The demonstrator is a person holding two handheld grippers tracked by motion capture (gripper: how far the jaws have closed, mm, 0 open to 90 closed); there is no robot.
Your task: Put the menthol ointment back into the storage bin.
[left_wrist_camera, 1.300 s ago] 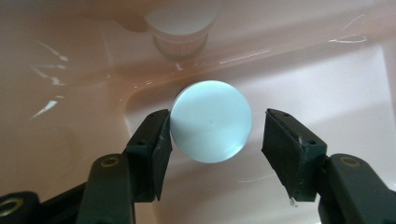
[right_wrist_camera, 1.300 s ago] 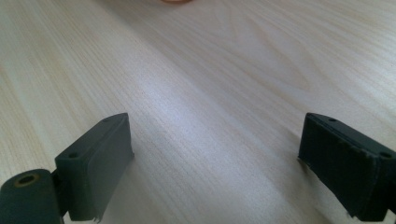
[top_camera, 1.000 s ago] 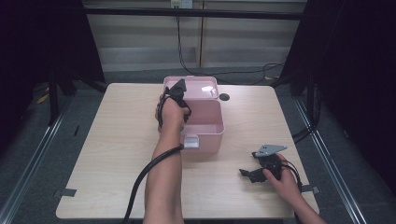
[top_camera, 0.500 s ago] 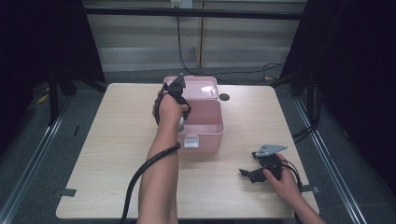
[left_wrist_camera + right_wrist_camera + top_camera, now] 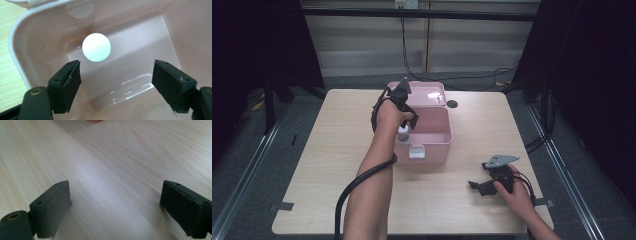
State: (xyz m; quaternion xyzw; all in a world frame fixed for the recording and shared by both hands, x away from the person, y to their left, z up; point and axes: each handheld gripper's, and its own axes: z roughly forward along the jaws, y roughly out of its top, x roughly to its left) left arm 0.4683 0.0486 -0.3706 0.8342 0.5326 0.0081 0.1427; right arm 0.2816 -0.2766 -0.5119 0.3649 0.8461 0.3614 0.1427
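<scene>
The small white-capped bottle (image 5: 96, 47) stands inside the pink plastic box (image 5: 424, 142), near its left wall. The left gripper (image 5: 116, 82) hangs above it; its jaws have just been opening and now stand wide with nothing between them. The right gripper (image 5: 120, 207) rests wide open and empty on the pale wooden worktop (image 5: 337, 150). Lifting crooked could bump the bottle and tip it over.

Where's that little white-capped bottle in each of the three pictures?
High view: bottle stands inside the pink box, at its left wall, just below the left hand.
Left gripper view: its round white cap sits upper centre, beyond the open jaws.
Right gripper view: not in it.
Shared landmark: the pink box.
</scene>
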